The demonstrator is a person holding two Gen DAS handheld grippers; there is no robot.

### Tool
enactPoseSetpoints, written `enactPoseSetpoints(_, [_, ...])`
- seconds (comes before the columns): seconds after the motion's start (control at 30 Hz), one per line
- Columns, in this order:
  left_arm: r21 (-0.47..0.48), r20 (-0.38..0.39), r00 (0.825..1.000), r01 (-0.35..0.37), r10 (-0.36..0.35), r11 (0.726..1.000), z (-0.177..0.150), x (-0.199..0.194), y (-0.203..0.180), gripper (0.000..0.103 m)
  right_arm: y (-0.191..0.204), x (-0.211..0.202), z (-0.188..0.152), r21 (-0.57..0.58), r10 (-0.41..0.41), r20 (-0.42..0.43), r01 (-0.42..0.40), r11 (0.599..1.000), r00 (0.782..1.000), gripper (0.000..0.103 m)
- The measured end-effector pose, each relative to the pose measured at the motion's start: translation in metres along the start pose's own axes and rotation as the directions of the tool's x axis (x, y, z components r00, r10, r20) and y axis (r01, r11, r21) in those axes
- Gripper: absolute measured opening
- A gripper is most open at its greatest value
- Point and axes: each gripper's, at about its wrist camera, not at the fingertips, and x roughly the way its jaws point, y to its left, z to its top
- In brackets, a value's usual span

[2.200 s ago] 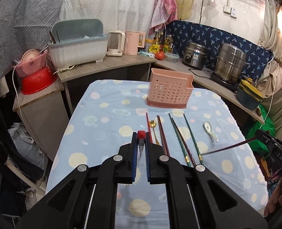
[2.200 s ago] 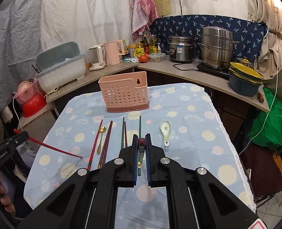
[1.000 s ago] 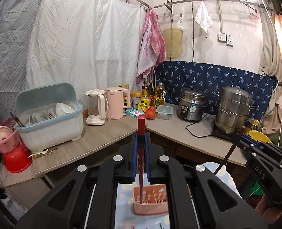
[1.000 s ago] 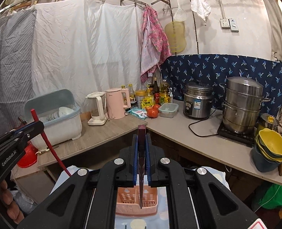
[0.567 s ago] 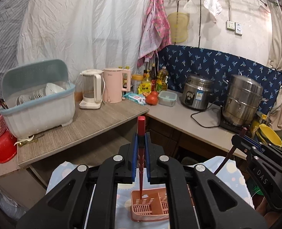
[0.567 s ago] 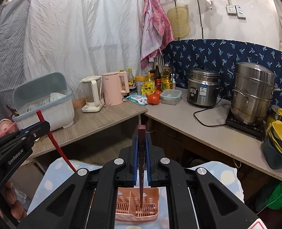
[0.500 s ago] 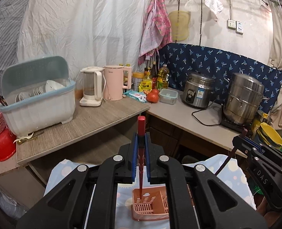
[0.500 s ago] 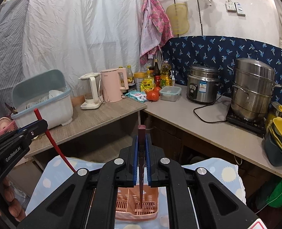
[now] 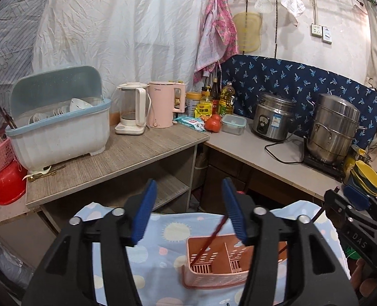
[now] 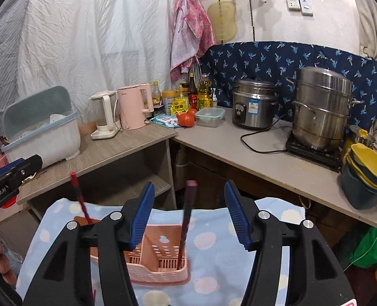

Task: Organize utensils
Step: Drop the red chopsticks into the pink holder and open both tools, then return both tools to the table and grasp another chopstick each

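Left gripper (image 9: 188,209): I read the jaws spread wide, nothing between the blue pads.
Right gripper (image 10: 189,213): likewise spread; the dark chopstick (image 10: 187,213) stands in the gap but neither pad touches it.
Holder (image 10: 160,262): pink slotted caddy on the blue dotted tablecloth (image 10: 214,267), at 6 o'clock below both tools.
Red chopstick (image 9: 211,237): tip down in the caddy's left compartment, top leaning toward 1 o'clock in the left wrist view; partly hidden behind my right-hand finger.
Dark chopstick, seat: tip in the right compartment, long axis close to upright, a slight lean to 12–1 o'clock.
Key relation: both sticks run nearly along my tools' approach line, so any retreat should go straight up and back, not sideways. The right tool is the nearer one to the dark stick.
Judgement: two pieces look delivered; the rest of the utensils are out of view, presumably on the cloth at 6 o'clock behind the caddy.
Risk: a pad brushing a leaning stick could tip the light caddy.
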Motion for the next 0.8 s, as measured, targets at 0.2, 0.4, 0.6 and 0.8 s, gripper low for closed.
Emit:
enactPoseSetpoints(0.2, [-0.007,-0.009,1.000,0.003,-0.003,1.000,-0.006,-0.016,0.004,0.053,-0.008,-0.022,-0.006,0.002,-0.003,0.014,0.003,1.000,1.000,0.061])
enactPoseSetpoints(0.4, [-0.002,-0.035,0.999,0.001,-0.001,1.000,-0.026,-0.040,0.008,0.053,-0.013,-0.050,-0.022,0.001,0.007,0.007,-0.007,1.000,1.000,0.061])
enactPoseSetpoints(0.6, [0.008,-0.068,0.998,-0.006,0.006,1.000,-0.063,-0.070,0.016,0.053,-0.019,-0.083,-0.056,-0.016,-0.013,-0.021,0.013,1.000,1.000,0.061])
enactPoseSetpoints(0.8, [0.001,-0.146,0.989,-0.016,0.016,1.000,-0.115,-0.097,0.028,0.053,-0.031,-0.110,-0.104,0.031,-0.004,-0.100,0.007,0.999,0.995,0.061])
